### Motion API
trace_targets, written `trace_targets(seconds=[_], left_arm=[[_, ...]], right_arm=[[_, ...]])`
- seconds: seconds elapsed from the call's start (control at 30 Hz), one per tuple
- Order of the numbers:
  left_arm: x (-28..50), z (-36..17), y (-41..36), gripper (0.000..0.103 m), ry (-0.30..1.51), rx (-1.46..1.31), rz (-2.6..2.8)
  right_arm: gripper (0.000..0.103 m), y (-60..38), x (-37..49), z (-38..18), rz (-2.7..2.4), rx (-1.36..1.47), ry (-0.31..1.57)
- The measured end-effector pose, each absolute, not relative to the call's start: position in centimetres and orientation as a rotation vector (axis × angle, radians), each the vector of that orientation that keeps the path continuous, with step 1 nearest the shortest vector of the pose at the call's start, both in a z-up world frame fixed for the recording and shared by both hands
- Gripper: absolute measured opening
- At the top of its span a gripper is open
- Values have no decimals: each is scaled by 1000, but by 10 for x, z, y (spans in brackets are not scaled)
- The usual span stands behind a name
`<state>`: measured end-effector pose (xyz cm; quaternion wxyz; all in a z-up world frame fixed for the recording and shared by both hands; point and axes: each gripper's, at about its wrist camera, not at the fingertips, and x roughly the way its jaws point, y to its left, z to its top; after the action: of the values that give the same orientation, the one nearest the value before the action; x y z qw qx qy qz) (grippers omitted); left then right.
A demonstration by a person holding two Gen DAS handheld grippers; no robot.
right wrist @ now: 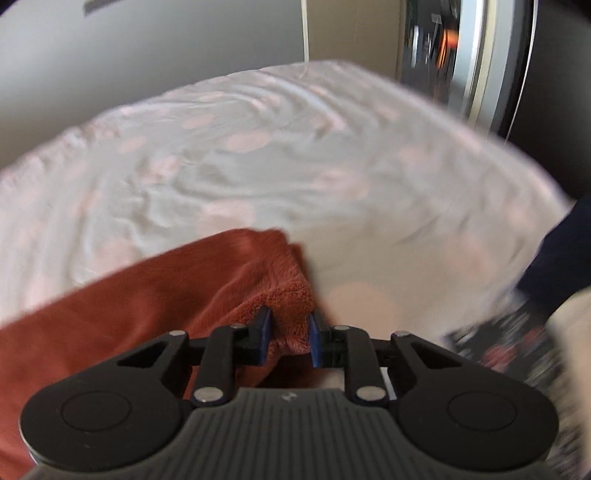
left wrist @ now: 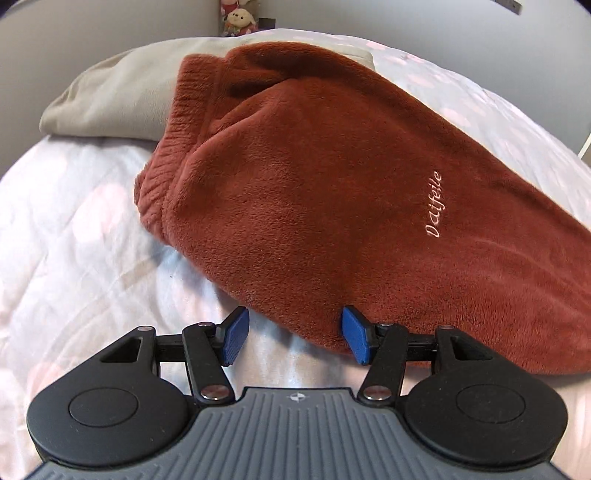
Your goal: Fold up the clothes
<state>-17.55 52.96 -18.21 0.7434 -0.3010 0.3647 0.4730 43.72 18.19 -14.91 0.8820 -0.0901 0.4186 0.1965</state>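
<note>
A rust-red fleece garment (left wrist: pixel 314 177) with a ribbed band at its far left end and white embroidered lettering lies on the bed. My left gripper (left wrist: pixel 293 338) is open at the garment's near edge, with the fabric edge between its blue pads. My right gripper (right wrist: pixel 290 338) is shut on a bunched end of the same red garment (right wrist: pixel 177 295), holding it over the bed. The right wrist view is blurred by motion.
The bed has a white quilt with pale pink dots (left wrist: pixel 74 229), also in the right wrist view (right wrist: pixel 258 155). A beige folded cloth (left wrist: pixel 118 103) lies under the garment's far end. A plush toy (left wrist: pixel 240 18) sits behind. A mirror or door frame (right wrist: pixel 476 55) stands at right.
</note>
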Motion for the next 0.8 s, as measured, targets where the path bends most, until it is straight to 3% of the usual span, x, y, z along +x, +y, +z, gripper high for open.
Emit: trace_targets(seconds=[0.23, 0.47, 0.8], left_arm=[[-185, -178, 534, 56, 771, -713, 1030], [-209, -171, 539, 64, 658, -841, 1103], [-255, -185, 558, 67, 480, -1071, 1142]], right_arm=[[26, 180, 441, -175, 340, -279, 948], [71, 143, 442, -161, 313, 30, 912], [74, 139, 446, -198, 305, 183, 1063]])
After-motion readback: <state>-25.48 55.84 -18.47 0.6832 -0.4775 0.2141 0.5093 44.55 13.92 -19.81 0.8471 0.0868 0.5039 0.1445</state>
